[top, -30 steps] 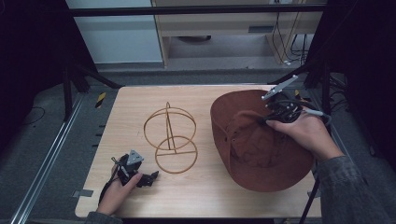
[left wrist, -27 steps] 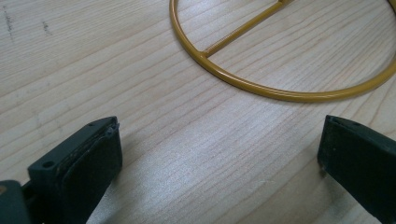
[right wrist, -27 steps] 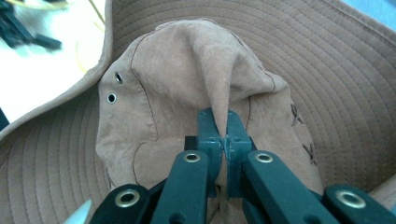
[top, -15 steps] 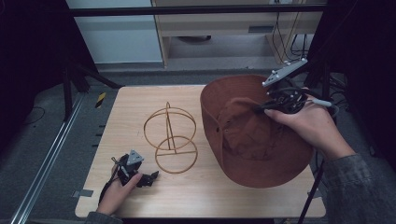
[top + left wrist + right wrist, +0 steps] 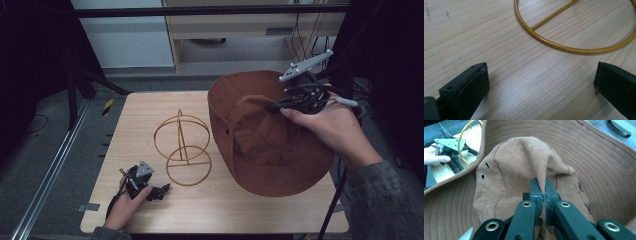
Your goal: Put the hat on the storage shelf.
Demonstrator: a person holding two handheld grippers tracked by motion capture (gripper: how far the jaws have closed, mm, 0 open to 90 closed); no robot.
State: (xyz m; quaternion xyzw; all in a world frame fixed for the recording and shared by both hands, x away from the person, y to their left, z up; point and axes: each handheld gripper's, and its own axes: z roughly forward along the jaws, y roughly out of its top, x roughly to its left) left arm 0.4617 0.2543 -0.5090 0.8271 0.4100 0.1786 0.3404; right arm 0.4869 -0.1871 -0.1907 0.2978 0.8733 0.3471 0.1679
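My right gripper (image 5: 543,192) pinches the brown hat (image 5: 270,150) by a crown fold, fingers clamped on fabric, tilting it off the counter (image 5: 210,210); the wire stand (image 5: 182,147) waits bare; my left gripper (image 5: 145,187) rests wide open beside it.

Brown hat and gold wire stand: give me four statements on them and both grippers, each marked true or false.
1. The right gripper pinches a fold of the brown hat's crown. True.
2. The hat sits on the gold wire stand. False: the stand is bare, beside the hat.
3. The left gripper is clamped on the stand's ring. False: its jaws stand open over bare wood.
4. The left gripper lies low on the table, near the stand's base. True.
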